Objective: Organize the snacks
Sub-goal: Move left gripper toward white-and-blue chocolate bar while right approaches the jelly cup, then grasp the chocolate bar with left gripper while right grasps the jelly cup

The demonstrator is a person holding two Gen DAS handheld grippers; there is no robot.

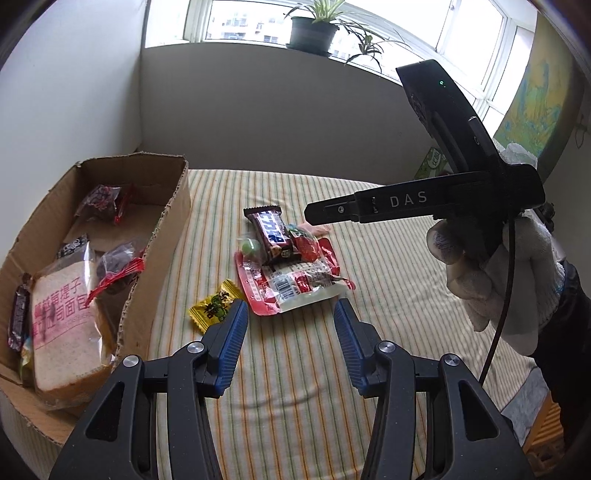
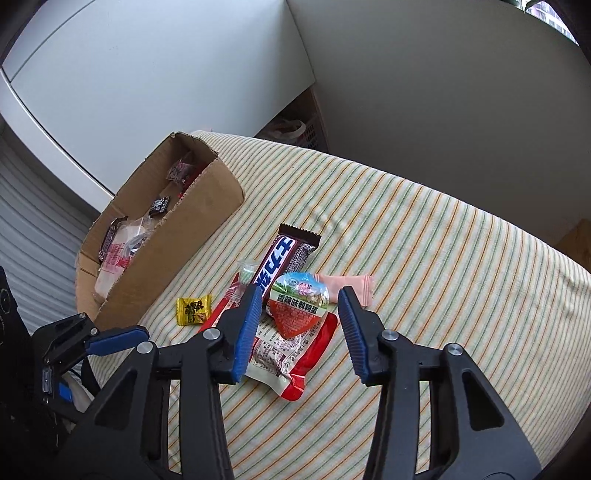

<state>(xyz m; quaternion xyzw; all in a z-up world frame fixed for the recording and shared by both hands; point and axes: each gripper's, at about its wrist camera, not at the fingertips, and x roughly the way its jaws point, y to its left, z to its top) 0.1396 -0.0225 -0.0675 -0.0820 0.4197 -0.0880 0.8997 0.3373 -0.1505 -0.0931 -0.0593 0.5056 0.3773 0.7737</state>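
Observation:
A pile of snacks lies on the striped cloth: a brown chocolate bar (image 1: 271, 236) (image 2: 282, 264), a red-and-white pouch (image 1: 291, 286) (image 2: 284, 350), a small red egg pack (image 2: 298, 306), a pink wrapper (image 2: 347, 286), a green candy (image 1: 250, 246) and a yellow candy (image 1: 214, 312) (image 2: 192, 310). A cardboard box (image 1: 162, 236) (image 2: 177, 243) at the left holds bread (image 1: 64, 325) and several packets. My left gripper (image 1: 291, 315) is open and empty, just short of the pile. My right gripper (image 2: 301, 306) is open, its fingers either side of the egg pack; it also shows in the left wrist view (image 1: 314, 212).
The striped cloth (image 1: 388, 266) (image 2: 424, 240) covers the table. Walls stand behind. A potted plant (image 1: 314, 29) sits on the window sill. A basket (image 2: 295, 129) stands beyond the table's far edge.

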